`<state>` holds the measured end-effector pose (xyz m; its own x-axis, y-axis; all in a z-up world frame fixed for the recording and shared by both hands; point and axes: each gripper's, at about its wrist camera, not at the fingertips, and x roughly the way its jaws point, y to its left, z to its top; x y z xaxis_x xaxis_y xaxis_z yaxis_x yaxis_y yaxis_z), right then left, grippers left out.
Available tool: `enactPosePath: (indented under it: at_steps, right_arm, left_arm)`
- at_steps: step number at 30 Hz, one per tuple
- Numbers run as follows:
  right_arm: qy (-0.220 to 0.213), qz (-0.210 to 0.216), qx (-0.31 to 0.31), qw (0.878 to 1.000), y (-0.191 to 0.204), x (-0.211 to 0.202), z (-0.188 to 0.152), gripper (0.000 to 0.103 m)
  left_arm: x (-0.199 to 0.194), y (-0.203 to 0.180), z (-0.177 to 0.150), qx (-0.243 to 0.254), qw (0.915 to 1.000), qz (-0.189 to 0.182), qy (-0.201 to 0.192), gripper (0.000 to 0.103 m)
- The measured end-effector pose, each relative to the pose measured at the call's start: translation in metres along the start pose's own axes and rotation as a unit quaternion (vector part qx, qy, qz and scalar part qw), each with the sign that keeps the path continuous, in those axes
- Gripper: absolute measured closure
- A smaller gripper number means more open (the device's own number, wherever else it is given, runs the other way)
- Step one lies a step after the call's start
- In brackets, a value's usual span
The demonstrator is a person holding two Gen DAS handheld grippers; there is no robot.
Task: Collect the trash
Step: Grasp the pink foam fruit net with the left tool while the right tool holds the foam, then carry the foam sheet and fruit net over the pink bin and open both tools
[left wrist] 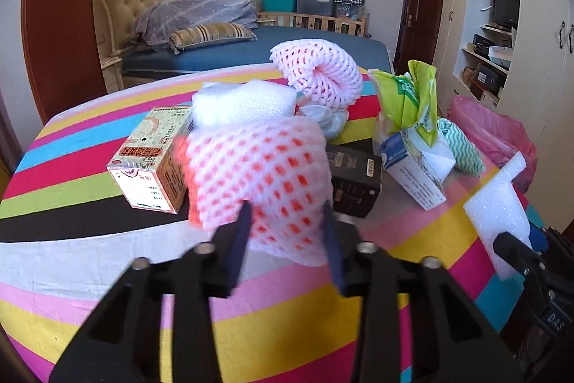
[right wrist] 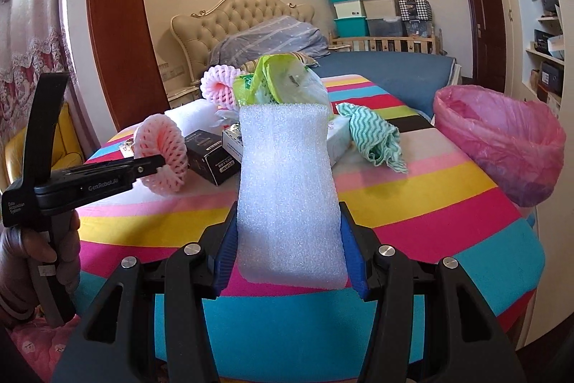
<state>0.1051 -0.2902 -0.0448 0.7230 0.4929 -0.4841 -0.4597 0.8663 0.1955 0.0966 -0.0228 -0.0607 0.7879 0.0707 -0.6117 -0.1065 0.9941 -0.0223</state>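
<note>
Covering the table, a striped cloth (right wrist: pixel 412 203); behind, perhaps touching, a bed (right wrist: pixel 387 67)

"GenRobot.AI" on left gripper (right wrist: pixel 158 164)

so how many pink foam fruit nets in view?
2. One pink foam net is clamped in the left gripper. The second net lies farther back on the striped table, beside the green bag. The pile may hide more.

Both wrist views close over striped table (left wrist: pixel 89 239), facing bed (right wrist: pixel 394 67).
</note>
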Motion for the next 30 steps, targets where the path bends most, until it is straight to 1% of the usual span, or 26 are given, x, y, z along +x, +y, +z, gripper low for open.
enactPosePath:
  at_steps: [4, 8, 16, 24, 30]
  right_arm:
    - [0.001, 0.005, -0.002, 1.0, 0.003, 0.001, -0.001, 0.053]
    - [-0.001, 0.007, -0.008, 1.0, 0.006, 0.002, 0.0, 0.053]
    - [-0.004, 0.006, -0.009, 1.0, 0.007, 0.001, 0.001, 0.053]
    - [-0.015, -0.01, -0.014, 1.0, 0.005, -0.005, 0.002, 0.053]
    - [-0.018, -0.028, -0.018, 0.999, 0.005, -0.009, 0.005, 0.053]
  left_arm:
    - [-0.007, 0.0, -0.003, 0.012, 0.9998, 0.002, -0.013, 0.081]
    - [-0.017, -0.005, -0.006, 0.026, 0.9991, 0.008, -0.033, 0.082]
    - [-0.029, -0.015, -0.013, 0.044, 0.9976, -0.01, -0.053, 0.082]
    - [-0.03, -0.026, -0.016, 0.059, 0.9962, -0.026, -0.058, 0.081]
    - [-0.038, -0.031, -0.017, 0.069, 0.9945, -0.035, -0.07, 0.081]
